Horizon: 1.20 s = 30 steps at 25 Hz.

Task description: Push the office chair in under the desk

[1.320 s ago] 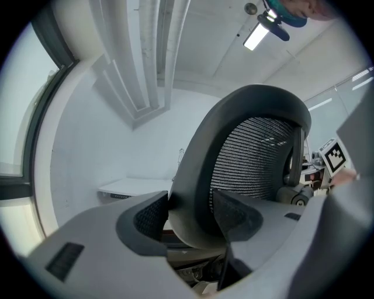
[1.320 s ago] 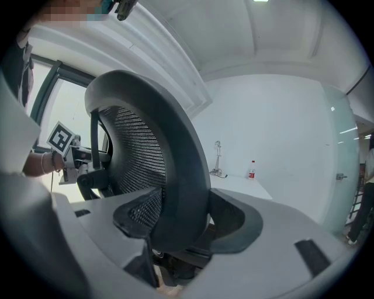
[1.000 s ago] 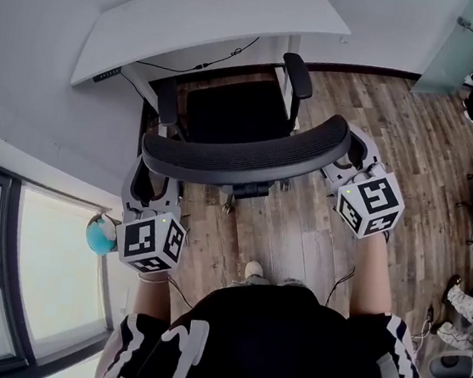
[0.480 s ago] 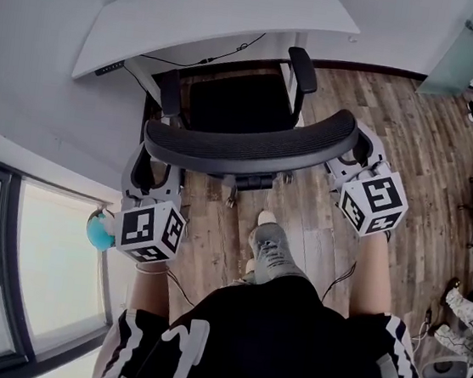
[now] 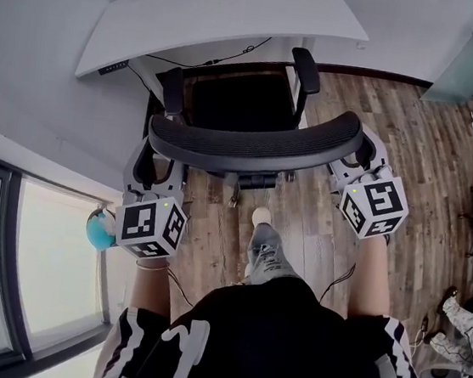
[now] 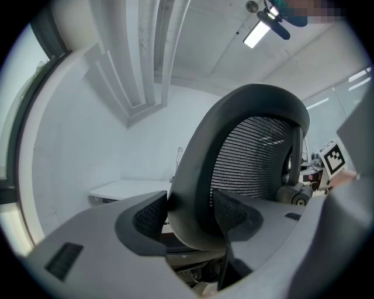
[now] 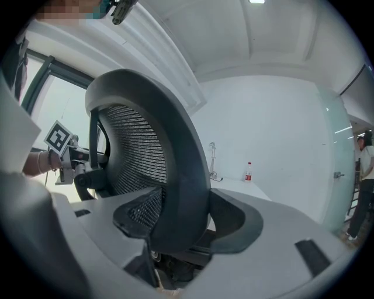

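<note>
Head view: office chair standing square in front of the desk, seat front about level with the desk's near edge, armrests and backrest out on the wooden floor on the side away from the desk. Left gripper clamped on the backrest's left rim, right gripper clamped on its right rim, each rim pinched between the pads. Judged partway done: chair lined up and close to the desk, not tucked in. Left to do: more pushing toward the desk, then letting go. Shoe just behind the chair base, farther from the desk.
</note>
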{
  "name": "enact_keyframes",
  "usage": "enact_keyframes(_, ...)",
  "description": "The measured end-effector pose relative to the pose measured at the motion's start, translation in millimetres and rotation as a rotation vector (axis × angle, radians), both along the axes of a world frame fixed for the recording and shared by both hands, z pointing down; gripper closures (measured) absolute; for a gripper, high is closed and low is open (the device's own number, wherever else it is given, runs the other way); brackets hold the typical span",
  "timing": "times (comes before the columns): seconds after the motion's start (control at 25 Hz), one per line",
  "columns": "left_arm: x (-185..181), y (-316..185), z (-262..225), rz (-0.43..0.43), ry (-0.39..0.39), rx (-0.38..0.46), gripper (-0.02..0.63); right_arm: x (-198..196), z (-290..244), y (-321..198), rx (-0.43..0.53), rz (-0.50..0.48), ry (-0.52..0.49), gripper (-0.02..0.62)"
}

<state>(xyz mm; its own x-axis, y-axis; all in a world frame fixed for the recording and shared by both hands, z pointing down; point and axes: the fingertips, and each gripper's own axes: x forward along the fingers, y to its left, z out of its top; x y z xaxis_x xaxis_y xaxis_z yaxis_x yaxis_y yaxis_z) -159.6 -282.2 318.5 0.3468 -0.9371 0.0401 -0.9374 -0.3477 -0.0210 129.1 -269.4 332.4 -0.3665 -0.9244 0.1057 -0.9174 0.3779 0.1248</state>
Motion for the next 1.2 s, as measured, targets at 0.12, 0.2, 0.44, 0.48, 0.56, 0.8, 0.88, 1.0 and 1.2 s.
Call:
enact_keyframes(0.12, -1.9, -8.5, 0.6, -0.004, 0.001, -0.004, 0.364, -1.9, 0.6, -7.6, 0.000, 0.001, -0.003, 0.339)
enact_keyframes(0.2, -3.1, -15.1, 1.1, -0.006, -0.006, -0.011, 0.364, -3.1, 1.2, -12.7, 0.004, 0.005, -0.008, 0.339)
enact_keyframes(0.44, -5.5, -34.5, -1.0, -0.020, -0.016, -0.013, 0.364, -5.5, -0.8, -31.2, 0.011, 0.007, -0.013, 0.339)
enact_keyframes(0.48, -5.6, -37.9, -1.1, -0.022, -0.019, -0.014, 0.364, -5.7, -0.7, -33.7, 0.014, 0.009, -0.015, 0.339)
enact_keyframes(0.56, -6.4, -45.3, -1.4, -0.026, -0.023, -0.015, 0.364, -6.7, -0.8, -39.6, 0.018, 0.011, -0.018, 0.340)
enact_keyframes(0.8, -10.8, -66.6, 1.4, -0.031, -0.023, -0.019, 0.364, -11.0, -0.4, -59.9, 0.012, 0.010, -0.016, 0.339)
enact_keyframes(0.88, -11.8, -73.2, 1.8, -0.035, -0.022, -0.018, 0.364, -11.9, -0.6, -66.8, 0.011, 0.009, -0.015, 0.339)
enact_keyframes(1.0, -12.9, -82.5, 1.3, -0.038, -0.023, -0.017, 0.364, -12.8, -1.0, -76.3, 0.010, 0.007, -0.016, 0.341)
enact_keyframes(1.2, -15.9, -96.0, 1.9, -0.046, -0.024, -0.020, 0.364, -16.0, -0.2, -89.6, 0.010, 0.006, -0.016, 0.339)
